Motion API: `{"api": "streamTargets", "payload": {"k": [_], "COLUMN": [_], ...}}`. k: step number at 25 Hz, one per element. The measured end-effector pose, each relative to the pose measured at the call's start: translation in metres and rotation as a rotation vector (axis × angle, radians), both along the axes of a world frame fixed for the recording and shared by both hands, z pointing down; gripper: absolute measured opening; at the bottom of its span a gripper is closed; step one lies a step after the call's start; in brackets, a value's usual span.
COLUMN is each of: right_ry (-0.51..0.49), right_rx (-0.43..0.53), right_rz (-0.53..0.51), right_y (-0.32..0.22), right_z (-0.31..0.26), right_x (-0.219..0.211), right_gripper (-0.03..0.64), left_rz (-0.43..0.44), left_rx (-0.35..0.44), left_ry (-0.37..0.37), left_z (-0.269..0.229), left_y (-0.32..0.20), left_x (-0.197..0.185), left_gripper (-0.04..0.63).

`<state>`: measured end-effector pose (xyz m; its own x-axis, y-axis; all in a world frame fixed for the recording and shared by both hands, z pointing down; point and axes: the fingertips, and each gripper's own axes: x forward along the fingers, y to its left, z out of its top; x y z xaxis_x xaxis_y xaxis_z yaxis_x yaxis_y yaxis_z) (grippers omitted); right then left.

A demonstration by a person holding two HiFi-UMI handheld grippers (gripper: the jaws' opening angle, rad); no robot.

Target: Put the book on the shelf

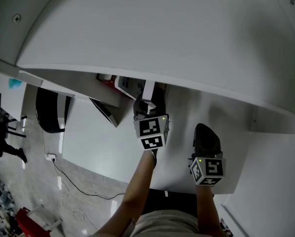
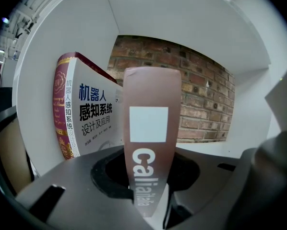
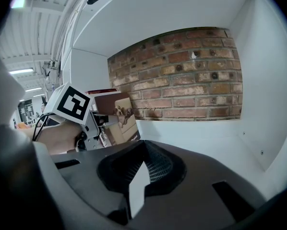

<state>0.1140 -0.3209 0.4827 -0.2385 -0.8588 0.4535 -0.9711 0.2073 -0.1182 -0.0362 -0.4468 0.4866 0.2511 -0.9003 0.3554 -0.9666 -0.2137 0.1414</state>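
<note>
A white shelf bay backed by red brick fills the views, with a white-covered volume and a red one standing against its left wall. The book is held upright inside the bay just beside them, a slim brown volume with a white square and white lettering on its spine. It looks light, stiff and smooth-faced, so it is best pinched low across its covers, as the left claw is now clamped, while the right claw is closed on nothing.
</note>
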Motion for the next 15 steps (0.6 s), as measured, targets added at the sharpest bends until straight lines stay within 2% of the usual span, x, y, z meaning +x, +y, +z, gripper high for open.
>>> {"api": "streamTargets", "payload": {"k": [6,11,15], "right_ry": [-0.002,-0.007,-0.008], "right_rx": [0.001,0.004,0.005], "right_rz": [-0.006,-0.015,-0.019], "right_y": [0.0,0.002,0.004], "right_z": [-0.001,-0.002,-0.003], "right_x": [-0.002,-0.005,-0.006], "right_gripper": [0.017,0.015,0.017], "left_rz": [0.013,0.021,0.031], "left_rx": [0.058,0.06,0.042], "left_ry": [0.003,-0.024,-0.016], "left_z": [-0.006,-0.007,-0.002], "left_y": [0.004,0.014,0.028], "left_x": [0.004,0.007,0.009], "left_gripper": [0.168,0.193,0.198]}}
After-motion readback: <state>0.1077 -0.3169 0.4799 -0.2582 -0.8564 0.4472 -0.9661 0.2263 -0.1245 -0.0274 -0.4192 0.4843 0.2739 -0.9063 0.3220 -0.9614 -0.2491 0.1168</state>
